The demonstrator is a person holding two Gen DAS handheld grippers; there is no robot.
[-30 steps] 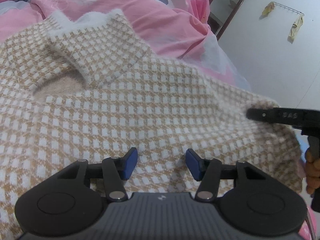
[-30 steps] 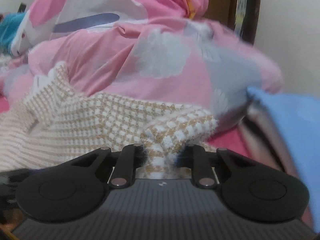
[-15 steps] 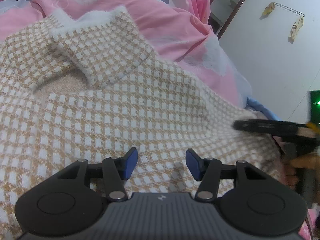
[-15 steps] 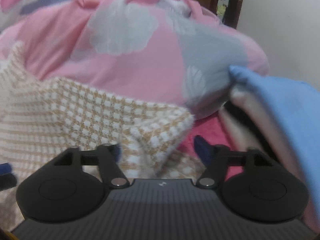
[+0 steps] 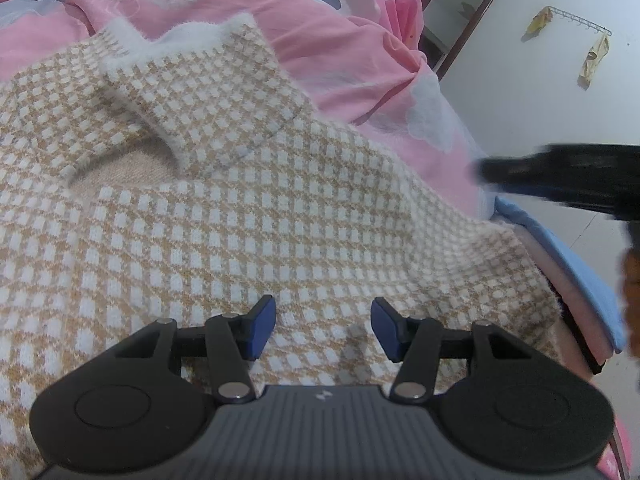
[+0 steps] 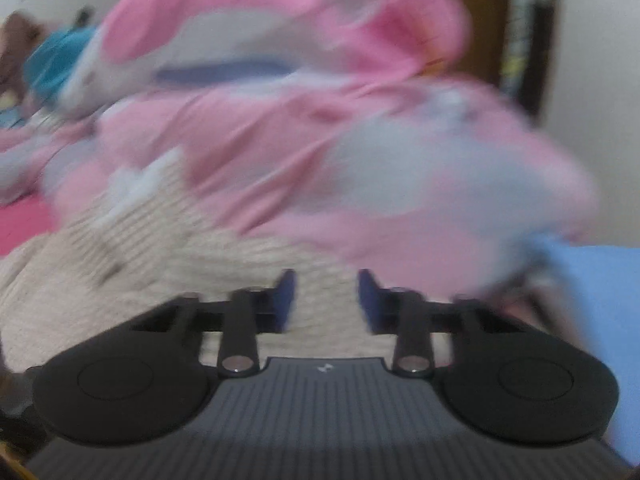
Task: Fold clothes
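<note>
Pink quilt [image 5: 352, 60] behind checked sweater [image 5: 280, 208]; left gripper [image 5: 323, 322] jaws apart, right gripper [image 6: 324, 300] jaws closing, empty

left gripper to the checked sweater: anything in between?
Nothing visible. The left gripper stands open directly over the checked sweater, with only knit showing between its blue pads and nothing pinched. The right gripper sits off at the sweater's right edge, its jaws closing on nothing, clear of that path.
</note>
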